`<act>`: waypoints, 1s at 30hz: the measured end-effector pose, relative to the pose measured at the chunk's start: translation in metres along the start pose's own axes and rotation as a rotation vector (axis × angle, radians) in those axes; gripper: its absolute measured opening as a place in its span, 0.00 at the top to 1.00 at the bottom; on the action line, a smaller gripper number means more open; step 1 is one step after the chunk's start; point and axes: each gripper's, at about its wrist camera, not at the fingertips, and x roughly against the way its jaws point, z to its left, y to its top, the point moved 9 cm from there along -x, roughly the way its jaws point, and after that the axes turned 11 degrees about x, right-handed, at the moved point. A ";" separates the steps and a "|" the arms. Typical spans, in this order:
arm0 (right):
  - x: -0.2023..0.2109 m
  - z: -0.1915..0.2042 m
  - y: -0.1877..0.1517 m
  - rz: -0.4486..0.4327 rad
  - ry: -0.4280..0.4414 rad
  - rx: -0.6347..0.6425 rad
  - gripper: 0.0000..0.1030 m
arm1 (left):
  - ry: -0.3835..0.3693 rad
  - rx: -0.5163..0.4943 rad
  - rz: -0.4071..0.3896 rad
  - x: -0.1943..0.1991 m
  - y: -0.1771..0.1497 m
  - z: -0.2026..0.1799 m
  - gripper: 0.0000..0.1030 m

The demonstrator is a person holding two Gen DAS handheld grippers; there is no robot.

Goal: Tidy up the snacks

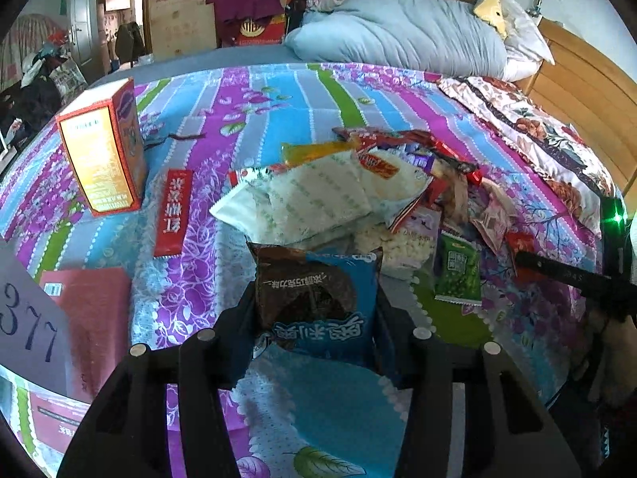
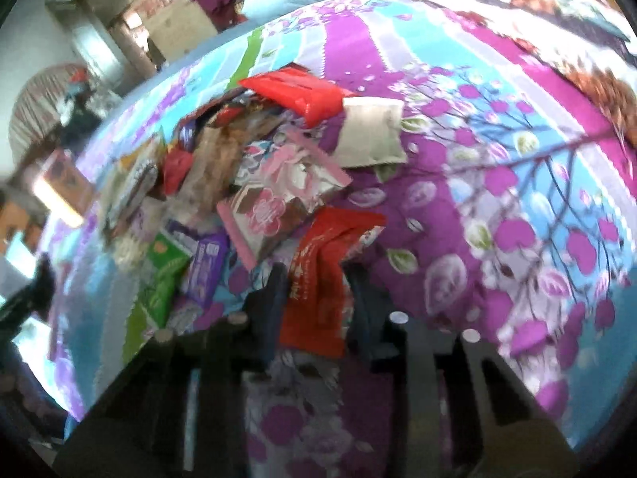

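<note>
Snacks [image 1: 382, 183] are piled mid-bed on the striped bedspread [image 1: 278, 91]. Left gripper [image 1: 314, 310] is clamped on a blue/brown choc packet [image 1: 318, 298]; right gripper [image 2: 314, 294] grips a red packet [image 2: 318, 286], tho that view's blurry so prob not 100%. Imo lift both straight up, w/o dragging the pile, then sort near the orange box [image 1: 103, 147].
</note>
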 end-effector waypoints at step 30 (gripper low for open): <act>0.121 0.165 0.130 -0.320 0.225 0.282 0.74 | 0.031 0.093 -0.296 0.155 0.085 0.064 0.49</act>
